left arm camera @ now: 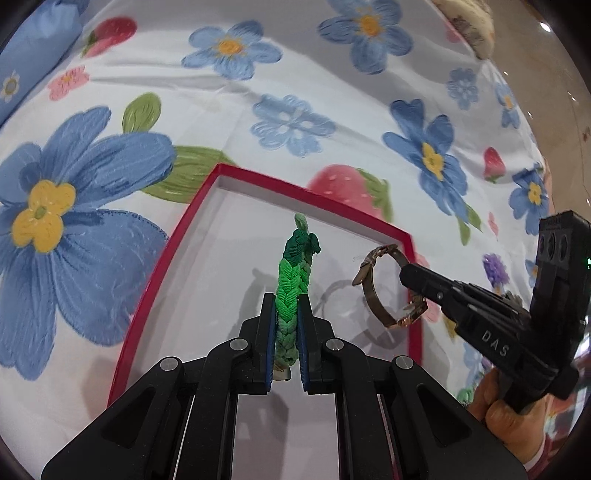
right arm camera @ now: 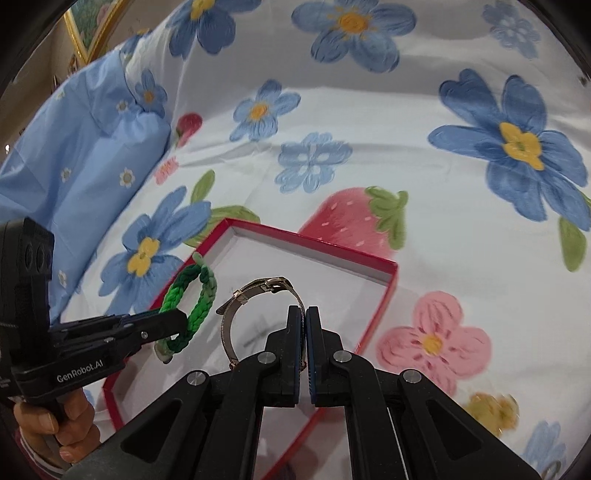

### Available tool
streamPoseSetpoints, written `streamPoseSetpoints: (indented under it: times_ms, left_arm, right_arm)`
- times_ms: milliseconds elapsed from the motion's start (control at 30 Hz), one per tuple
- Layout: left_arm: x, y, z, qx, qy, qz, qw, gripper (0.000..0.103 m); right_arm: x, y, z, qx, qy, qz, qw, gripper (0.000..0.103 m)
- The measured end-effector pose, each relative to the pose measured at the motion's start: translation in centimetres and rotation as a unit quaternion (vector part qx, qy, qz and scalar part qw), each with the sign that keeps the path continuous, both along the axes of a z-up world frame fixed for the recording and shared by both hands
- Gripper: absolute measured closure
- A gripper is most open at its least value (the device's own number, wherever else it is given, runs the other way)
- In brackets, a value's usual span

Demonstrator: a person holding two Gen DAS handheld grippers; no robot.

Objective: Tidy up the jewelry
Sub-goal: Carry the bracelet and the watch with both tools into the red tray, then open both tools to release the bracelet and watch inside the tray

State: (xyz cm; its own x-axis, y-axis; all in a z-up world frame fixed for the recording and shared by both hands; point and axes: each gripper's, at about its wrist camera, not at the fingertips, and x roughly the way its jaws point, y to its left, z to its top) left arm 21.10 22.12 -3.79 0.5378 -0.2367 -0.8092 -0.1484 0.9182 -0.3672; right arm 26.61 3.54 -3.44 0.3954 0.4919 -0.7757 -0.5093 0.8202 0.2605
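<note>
A green braided bracelet (left arm camera: 291,291) stands on edge between the pads of my left gripper (left arm camera: 287,301), which is shut on it above the red box (left arm camera: 173,243). In the right wrist view the same green bracelet (right arm camera: 199,299) hangs as a loop from the left gripper (right arm camera: 173,321) over the box's left rim. My right gripper (right arm camera: 305,314) is shut on a thin metal band bracelet (right arm camera: 236,314) with a clasp, held over the white inside of the red box (right arm camera: 384,291). The left wrist view shows that metal bracelet (left arm camera: 373,291) pinched by the right gripper (left arm camera: 408,275) near the box's right wall.
The open red box lies on a bedspread (left arm camera: 314,85) printed with blue flowers and strawberries. A light blue pillow (right arm camera: 74,147) lies at the far left. A person's hand (right arm camera: 48,424) grips the left tool's handle. A gold picture frame (right arm camera: 88,29) shows behind the bed.
</note>
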Motion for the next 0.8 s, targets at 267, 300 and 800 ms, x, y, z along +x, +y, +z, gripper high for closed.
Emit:
streamPoseSetpoints:
  times_ms: [267,300,800]
  left_arm:
    - [2.0,1.1,-2.3,-0.006,0.029,0.006,0.9995,0.094]
    - [2.1,1.2,-2.6,-0.006,0.031,0.008,0.9995,0.094]
    - [2.1,1.4,-2.7,0.037,0.038,0.019,0.9984,0.067]
  right_arm:
    - [1.9,1.7,-2.2,-0.038,0.011,0.008,0.999,0.101]
    - [2.0,1.9,-2.5,-0.045,0.012,0.010,0.999,0.101]
    - [2.3,2.4,-3.0,-0.049,0.022,0.018,0.998,0.091]
